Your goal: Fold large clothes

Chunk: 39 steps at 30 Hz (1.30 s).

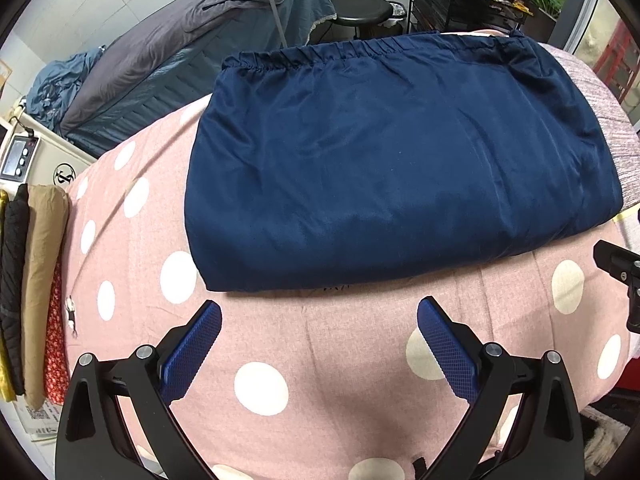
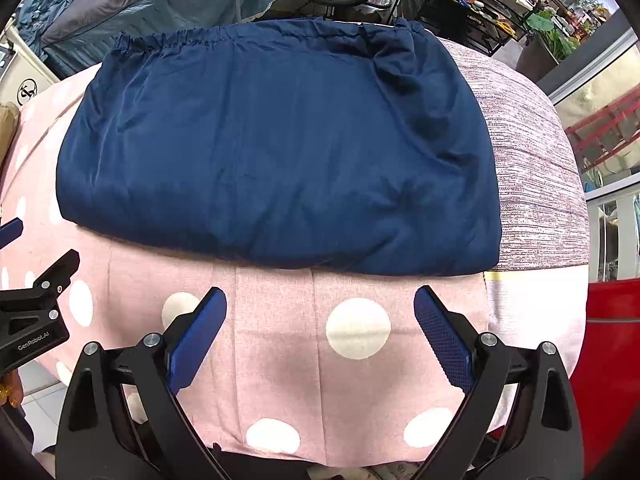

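Pink dotted bedspread (image 1: 320, 340) around folded navy garment (image 1: 400, 168)

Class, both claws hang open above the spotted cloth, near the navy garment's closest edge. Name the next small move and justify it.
Probably ease both claws forward to pinch the near edge of the navy garment: the left claw and right claw are open, empty and short of it.

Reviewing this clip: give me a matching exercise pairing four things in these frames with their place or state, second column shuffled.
Things:
1. navy garment
2. left gripper
3. black stool
4. polka-dot sheet

Place or state:
A. stands beyond the far edge of the bed
B. open, holding nothing
C. folded, elastic waistband at the far side
D. pink, spread under the garment

Pairs: 1-C, 2-B, 3-A, 4-D
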Each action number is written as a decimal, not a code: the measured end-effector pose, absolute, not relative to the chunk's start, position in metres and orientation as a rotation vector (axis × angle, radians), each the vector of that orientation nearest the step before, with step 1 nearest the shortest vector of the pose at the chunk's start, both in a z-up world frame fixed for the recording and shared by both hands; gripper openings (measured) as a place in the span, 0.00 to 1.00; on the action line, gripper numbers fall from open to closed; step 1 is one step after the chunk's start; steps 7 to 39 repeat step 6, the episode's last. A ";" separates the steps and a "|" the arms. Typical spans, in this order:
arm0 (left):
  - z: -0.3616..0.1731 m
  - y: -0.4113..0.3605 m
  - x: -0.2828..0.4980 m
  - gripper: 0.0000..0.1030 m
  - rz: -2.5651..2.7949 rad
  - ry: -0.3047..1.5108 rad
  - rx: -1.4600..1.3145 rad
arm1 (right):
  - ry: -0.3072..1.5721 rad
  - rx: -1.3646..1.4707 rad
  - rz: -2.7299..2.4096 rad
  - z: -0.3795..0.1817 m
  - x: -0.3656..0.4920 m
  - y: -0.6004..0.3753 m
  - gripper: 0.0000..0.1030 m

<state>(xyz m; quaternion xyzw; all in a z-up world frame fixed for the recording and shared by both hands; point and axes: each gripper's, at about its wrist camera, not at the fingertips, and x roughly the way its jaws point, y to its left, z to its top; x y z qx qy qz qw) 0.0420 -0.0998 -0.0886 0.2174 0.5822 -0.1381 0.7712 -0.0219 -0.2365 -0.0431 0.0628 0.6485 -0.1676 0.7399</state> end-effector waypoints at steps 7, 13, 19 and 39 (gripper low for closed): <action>-0.090 -0.099 0.043 0.93 -0.291 1.275 0.471 | 1.423 0.133 -0.366 -0.043 -0.022 -0.235 0.90; -0.090 -0.099 0.043 0.93 -0.291 1.275 0.471 | 1.423 0.133 -0.366 -0.043 -0.022 -0.235 0.90; -0.090 -0.099 0.043 0.93 -0.291 1.275 0.471 | 1.423 0.133 -0.366 -0.043 -0.022 -0.235 0.90; -0.090 -0.099 0.043 0.93 -0.291 1.275 0.471 | 1.423 0.133 -0.366 -0.043 -0.022 -0.235 0.90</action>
